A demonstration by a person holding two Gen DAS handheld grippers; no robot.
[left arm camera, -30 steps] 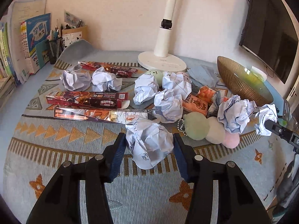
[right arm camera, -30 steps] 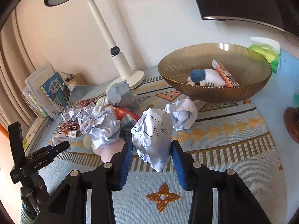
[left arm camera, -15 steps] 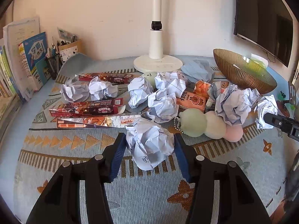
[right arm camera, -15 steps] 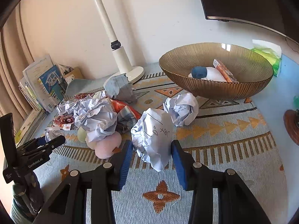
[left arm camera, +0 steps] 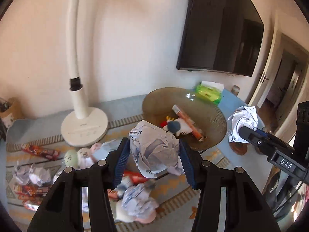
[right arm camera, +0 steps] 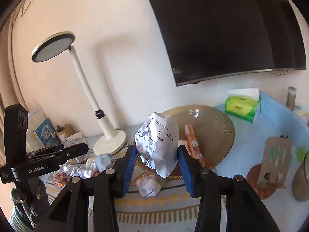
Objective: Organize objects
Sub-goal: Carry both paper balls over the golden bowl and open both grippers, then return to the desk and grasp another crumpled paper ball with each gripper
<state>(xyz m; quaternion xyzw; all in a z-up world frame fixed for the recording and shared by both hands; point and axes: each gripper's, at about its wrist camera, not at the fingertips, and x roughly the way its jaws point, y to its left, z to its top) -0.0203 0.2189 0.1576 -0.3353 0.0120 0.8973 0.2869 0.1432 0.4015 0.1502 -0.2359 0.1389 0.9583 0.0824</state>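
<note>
Above the cluttered counter [left arm camera: 227, 104], a crumpled paper ball [left arm camera: 154, 150] is clamped by the left gripper [left arm camera: 153, 161] and another [right arm camera: 158, 145] by the right gripper [right arm camera: 157, 166]; carrying is judged underway, release over the bowl [left arm camera: 210, 114] at one o'clock called for next.

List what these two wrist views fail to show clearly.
- Bowl, right wrist view: the held paper ball hides its near-left contents.
- Plush toy, left wrist view: partly behind that gripper's paper ball.
- Items on the mat's left, left wrist view: blurred.
- Lamp, left wrist view: head cut off by the top edge.
</note>
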